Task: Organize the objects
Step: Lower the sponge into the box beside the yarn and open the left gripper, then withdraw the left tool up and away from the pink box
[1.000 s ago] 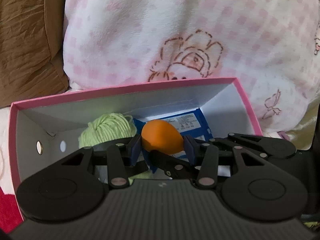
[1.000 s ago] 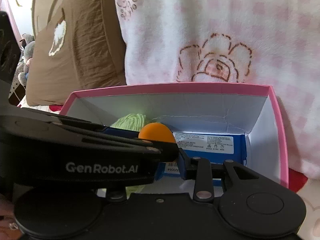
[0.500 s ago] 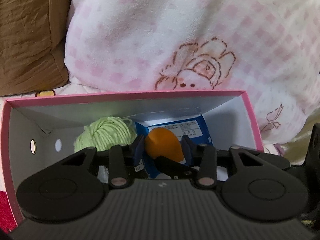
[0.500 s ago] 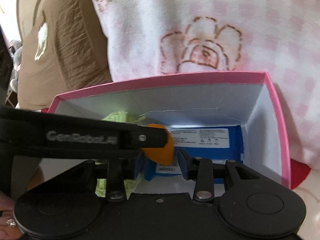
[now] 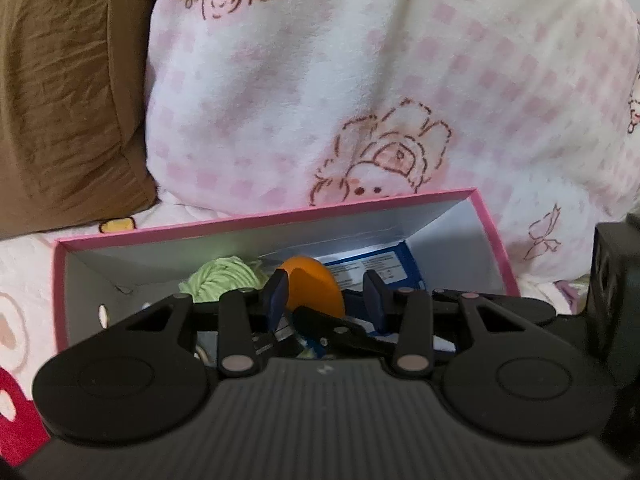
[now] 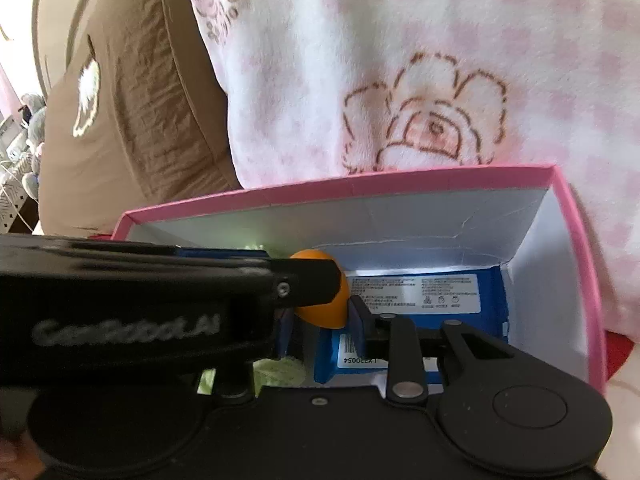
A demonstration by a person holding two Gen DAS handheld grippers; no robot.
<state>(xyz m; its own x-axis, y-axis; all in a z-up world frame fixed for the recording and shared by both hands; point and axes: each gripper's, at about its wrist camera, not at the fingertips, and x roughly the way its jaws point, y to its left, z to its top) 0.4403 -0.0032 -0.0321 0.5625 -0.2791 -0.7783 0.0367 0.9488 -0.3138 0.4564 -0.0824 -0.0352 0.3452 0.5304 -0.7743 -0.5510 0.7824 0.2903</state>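
Observation:
A pink-rimmed box lies on the bed. Inside are a green yarn ball, a blue package and an orange egg-shaped object. My left gripper is open over the box; the orange object touches its left pad and a gap shows at the right pad. My right gripper sits right behind the orange object, its left finger hidden by the left gripper's body; its jaws stand apart.
A pink-checked white blanket rises behind the box. A brown pillow lies at the back left. Red-patterned bedding shows at the lower left.
My left gripper has opened wider around the orange object and pulled back and up from the box. The right gripper has moved closer beside it.

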